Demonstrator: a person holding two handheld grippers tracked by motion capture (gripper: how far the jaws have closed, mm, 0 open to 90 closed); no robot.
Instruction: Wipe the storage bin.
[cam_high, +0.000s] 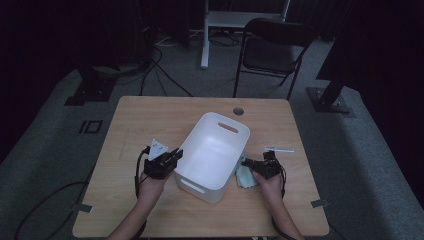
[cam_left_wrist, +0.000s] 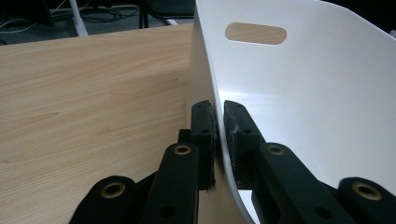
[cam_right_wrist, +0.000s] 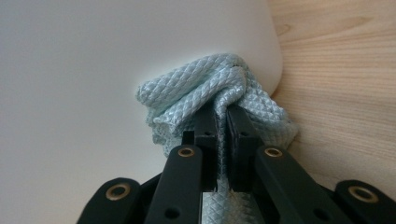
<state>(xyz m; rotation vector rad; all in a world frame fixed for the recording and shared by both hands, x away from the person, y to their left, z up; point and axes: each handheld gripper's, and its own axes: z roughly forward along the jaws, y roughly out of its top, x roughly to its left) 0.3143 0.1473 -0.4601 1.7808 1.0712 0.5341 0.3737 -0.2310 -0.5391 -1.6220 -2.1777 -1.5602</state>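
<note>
- Fingers (cam_left_wrist: 205, 135) of the left gripper (cam_left_wrist: 218, 140) are clenched on the near side wall of the white bin (cam_high: 212, 155), one finger outside the wall and one inside it, the thin plastic rim pinched between the pads
- Fingers (cam_right_wrist: 240, 135) of the right gripper (cam_right_wrist: 222, 133) are clenched on a bunched fold of the pale blue cloth (cam_right_wrist: 205, 88), which bulges over and around the fingertips
- Wooden desk (cam_high: 150, 120) carries everything; from the high view it fills the middle of the frame, with grey floor around it and a dark folding chair (cam_high: 272, 50) behind its far edge
- White bin (cam_left_wrist: 317, 93) sits skewed near the middle of the desk, open side up, with a slot handle (cam_left_wrist: 256, 33) cut into its far end wall and another in its near end wall
- Left gripper (cam_high: 162, 161) is at the bin's left side in the high view, the grey three-cornered plate on top of it, the person's left hand (cam_high: 150, 186) behind it
- Right gripper (cam_high: 265, 165) is at the bin's right side, low over the desk
- Pale blue cloth (cam_high: 245, 175) lies on the desk just beside the bin's right wall; in the right gripper view its crumpled end presses against that white wall
- Small white strip (cam_high: 280, 149) lies on the desk beyond the right gripper, apart from the cloth
</note>
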